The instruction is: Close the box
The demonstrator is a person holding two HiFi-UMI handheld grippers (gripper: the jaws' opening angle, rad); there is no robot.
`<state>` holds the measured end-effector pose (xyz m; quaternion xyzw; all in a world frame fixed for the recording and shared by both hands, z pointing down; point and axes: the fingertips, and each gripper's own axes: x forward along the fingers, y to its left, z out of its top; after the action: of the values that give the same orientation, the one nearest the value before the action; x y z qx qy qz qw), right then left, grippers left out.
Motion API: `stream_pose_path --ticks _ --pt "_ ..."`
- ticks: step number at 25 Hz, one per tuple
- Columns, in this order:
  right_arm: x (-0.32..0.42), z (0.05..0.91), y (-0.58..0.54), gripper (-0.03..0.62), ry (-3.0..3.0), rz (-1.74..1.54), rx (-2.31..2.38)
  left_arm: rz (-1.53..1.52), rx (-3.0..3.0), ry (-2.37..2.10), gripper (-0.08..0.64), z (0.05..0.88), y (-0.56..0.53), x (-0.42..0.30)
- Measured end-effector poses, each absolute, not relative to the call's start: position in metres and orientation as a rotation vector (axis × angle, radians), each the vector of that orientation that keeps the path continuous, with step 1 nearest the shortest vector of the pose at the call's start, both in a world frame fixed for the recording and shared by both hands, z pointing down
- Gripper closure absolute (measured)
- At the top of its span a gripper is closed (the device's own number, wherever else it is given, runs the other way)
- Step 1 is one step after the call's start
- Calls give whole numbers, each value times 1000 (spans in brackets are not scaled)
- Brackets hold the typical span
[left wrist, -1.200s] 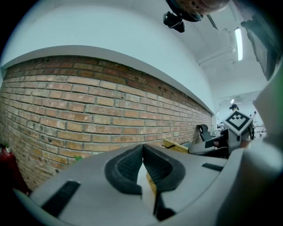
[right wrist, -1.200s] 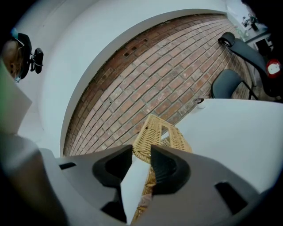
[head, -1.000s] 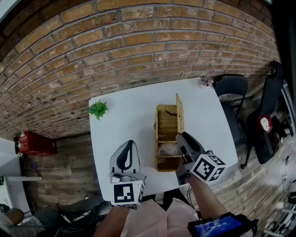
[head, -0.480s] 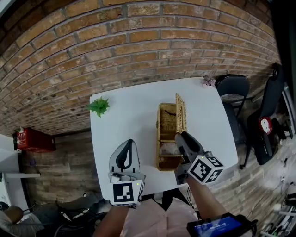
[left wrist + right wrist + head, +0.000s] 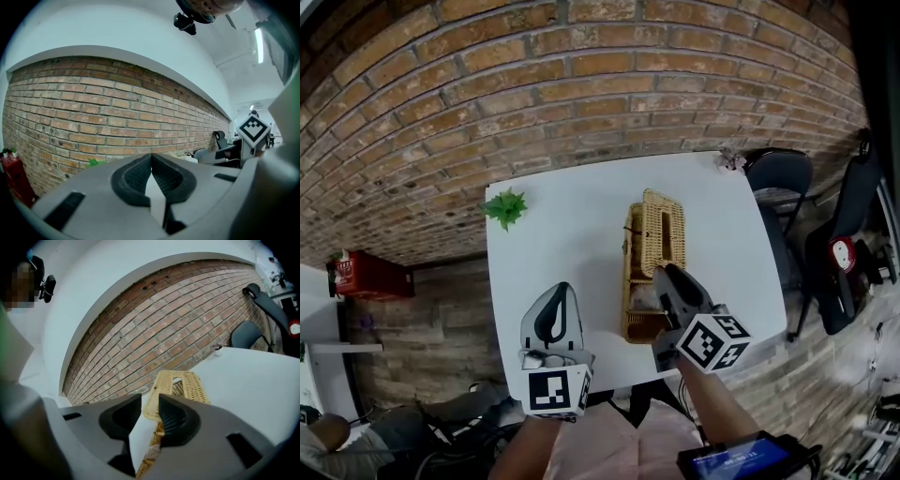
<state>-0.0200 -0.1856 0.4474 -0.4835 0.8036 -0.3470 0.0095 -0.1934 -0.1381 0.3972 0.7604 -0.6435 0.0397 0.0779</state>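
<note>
A wicker box (image 5: 639, 298) stands on the white table (image 5: 562, 244). Its lid (image 5: 662, 226) leans down over the far half of the box, part way closed. My right gripper (image 5: 662, 275) hovers over the box's near half, at the lid's near edge. In the right gripper view the jaws (image 5: 150, 405) are closing, and the lid's corner (image 5: 182, 383) and the box rim (image 5: 151, 453) show in the gap between them, with the pads not pressing. My left gripper (image 5: 557, 292) hangs at the table's front left, away from the box. Its jaws (image 5: 151, 161) are shut on nothing.
A small green plant (image 5: 506, 206) sits at the table's far left corner, and a small pale thing (image 5: 731, 157) at the far right corner. A black chair (image 5: 783, 178) stands to the right of the table. A brick wall (image 5: 581, 84) runs behind it.
The lid stood upright on the box's right side; now it has swung down to the left over the box. My right gripper has stayed near the box's near end.
</note>
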Motion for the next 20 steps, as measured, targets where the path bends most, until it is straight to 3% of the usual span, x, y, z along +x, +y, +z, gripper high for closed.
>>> stream_pose_path --ticks 13,20 --pt "-31 441 -184 474 2537 -1068 -1460 114 2281 -1939 549 392 -137 -196" --pt "-41 382 -175 476 2669 -722 -1459 1 2369 -1949 549 341 -139 -185"
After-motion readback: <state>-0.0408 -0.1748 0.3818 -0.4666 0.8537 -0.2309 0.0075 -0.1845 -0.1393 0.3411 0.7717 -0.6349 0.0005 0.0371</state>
